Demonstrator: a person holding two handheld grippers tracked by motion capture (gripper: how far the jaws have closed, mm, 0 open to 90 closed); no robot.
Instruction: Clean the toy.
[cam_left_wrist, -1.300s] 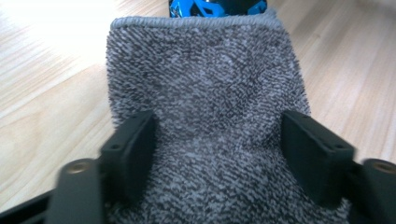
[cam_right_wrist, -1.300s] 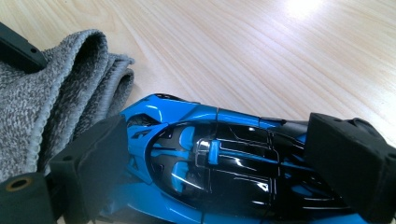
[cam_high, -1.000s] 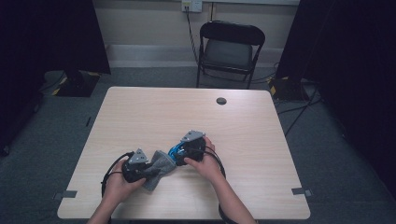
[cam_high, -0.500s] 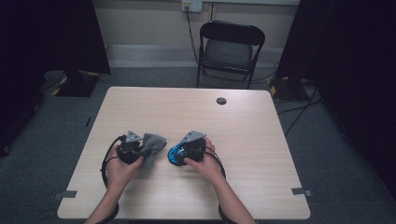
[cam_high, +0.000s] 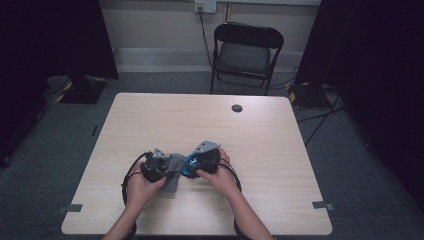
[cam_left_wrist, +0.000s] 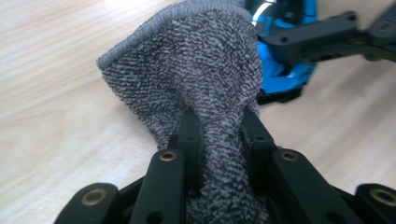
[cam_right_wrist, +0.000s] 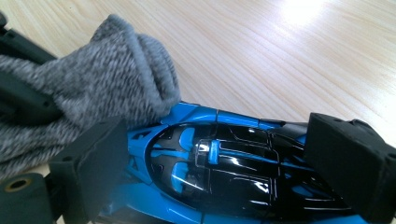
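Observation:
My left gripper is shut on a grey knitted cloth, which bunches up between its black jaws and fans out ahead. In the high view this gripper sits at the table's near middle, with the cloth hanging toward the right hand. My right gripper is shut on a shiny blue and black toy car, a pad on each side of its body. The cloth rests against one end of the car. From above, the car lies between the two grippers, the right gripper just beside it.
The wooden table has a small black round cap near its far edge. A black folding chair stands behind it. Black cable loops beside my left hand. Dark curtains hang on both sides.
Half a second ago my left gripper held the cloth apart, to the left of the car. It has come back right, and the cloth touches the car again. My right hand stayed put.

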